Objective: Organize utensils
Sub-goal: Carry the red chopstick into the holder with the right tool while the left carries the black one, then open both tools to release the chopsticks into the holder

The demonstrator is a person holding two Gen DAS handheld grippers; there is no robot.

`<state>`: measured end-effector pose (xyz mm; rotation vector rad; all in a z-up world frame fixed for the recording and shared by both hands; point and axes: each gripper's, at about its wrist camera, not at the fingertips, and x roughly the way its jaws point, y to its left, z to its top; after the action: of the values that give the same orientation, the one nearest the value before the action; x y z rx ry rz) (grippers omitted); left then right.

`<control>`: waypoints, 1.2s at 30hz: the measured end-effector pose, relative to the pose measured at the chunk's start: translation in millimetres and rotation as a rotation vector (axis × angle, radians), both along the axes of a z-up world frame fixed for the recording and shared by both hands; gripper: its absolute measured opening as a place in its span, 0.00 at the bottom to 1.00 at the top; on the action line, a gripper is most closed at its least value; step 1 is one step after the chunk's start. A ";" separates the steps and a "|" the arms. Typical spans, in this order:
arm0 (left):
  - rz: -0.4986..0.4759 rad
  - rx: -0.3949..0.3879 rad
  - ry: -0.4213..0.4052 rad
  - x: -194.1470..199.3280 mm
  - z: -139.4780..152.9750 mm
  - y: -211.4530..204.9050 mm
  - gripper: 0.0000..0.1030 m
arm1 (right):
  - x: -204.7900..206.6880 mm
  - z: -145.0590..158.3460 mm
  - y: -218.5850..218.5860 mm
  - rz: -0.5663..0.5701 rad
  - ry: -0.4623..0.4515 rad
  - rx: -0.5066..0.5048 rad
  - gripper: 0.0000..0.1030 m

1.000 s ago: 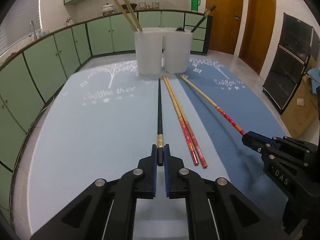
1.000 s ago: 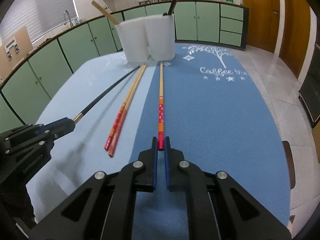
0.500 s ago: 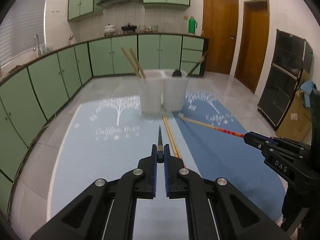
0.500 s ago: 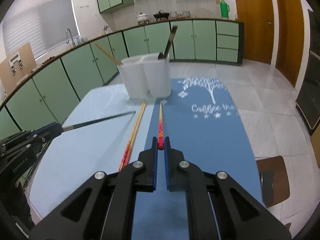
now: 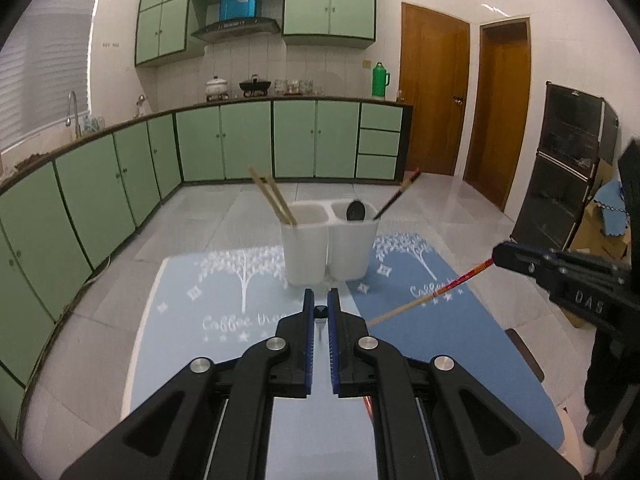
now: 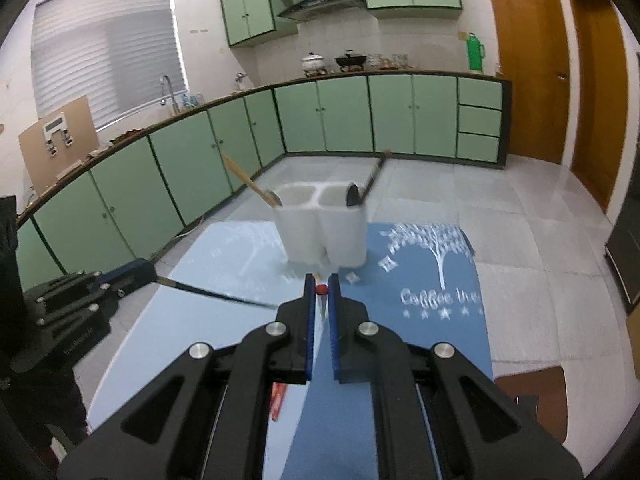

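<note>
The left gripper (image 5: 321, 312) is pinching a black chopstick (image 6: 216, 294) by its butt end, with the jaws closed on it, and holding it in the air in front of the white holder (image 5: 328, 240). From the left wrist view only the stick's dark end is showing between the fingers; from the right wrist view the stick is running level from the left gripper (image 6: 150, 276) toward the front of the holder. The right gripper (image 6: 321, 290) is likewise clamping a red-handled chopstick (image 5: 430, 298) by its red end and keeping it off the blue mat (image 6: 420, 340), its pale tip pointing toward the space just in front of the holder. In the left wrist view the right gripper (image 5: 498, 258) is sitting to the right of the holder. The holder is standing at the far end of the mat, with two side-by-side compartments. A pair of wooden chopsticks (image 5: 272, 200) is leaning out of the left compartment, and a dark spoon (image 5: 355, 211) and a dark chopstick (image 5: 396, 196) are leaning out of the right one. Nearer than the holder, a red-ended stick (image 6: 279, 400) is lying on the mat, partly hidden under the right gripper.
</note>
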<state>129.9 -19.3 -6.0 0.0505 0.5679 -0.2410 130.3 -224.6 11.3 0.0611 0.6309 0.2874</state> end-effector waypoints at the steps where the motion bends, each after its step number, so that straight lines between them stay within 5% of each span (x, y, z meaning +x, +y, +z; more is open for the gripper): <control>1: -0.004 0.000 -0.005 2.2 3.0 -0.9 0.06 | 3.0 4.9 1.7 0.006 -0.002 -0.001 0.05; 12: -0.042 -0.018 -0.058 27.3 33.5 -3.9 0.06 | 46.6 61.1 5.1 0.069 -0.027 -0.005 0.05; 23: -0.037 -0.078 -0.263 51.2 108.2 -2.1 0.06 | 74.2 133.4 -9.3 0.039 -0.181 -0.011 0.05; 29: -0.016 -0.073 -0.271 90.5 108.5 -11.5 0.06 | 115.8 125.9 -0.7 0.008 -0.177 -0.047 0.05; 36: 0.004 -0.067 -0.200 139.5 71.0 -20.2 0.06 | 160.4 93.3 4.5 -0.003 -0.105 -0.034 0.05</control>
<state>269.4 -39.6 65.0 0.0087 0.3605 -0.2478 290.7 -220.1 104.6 0.0146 0.5308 0.2752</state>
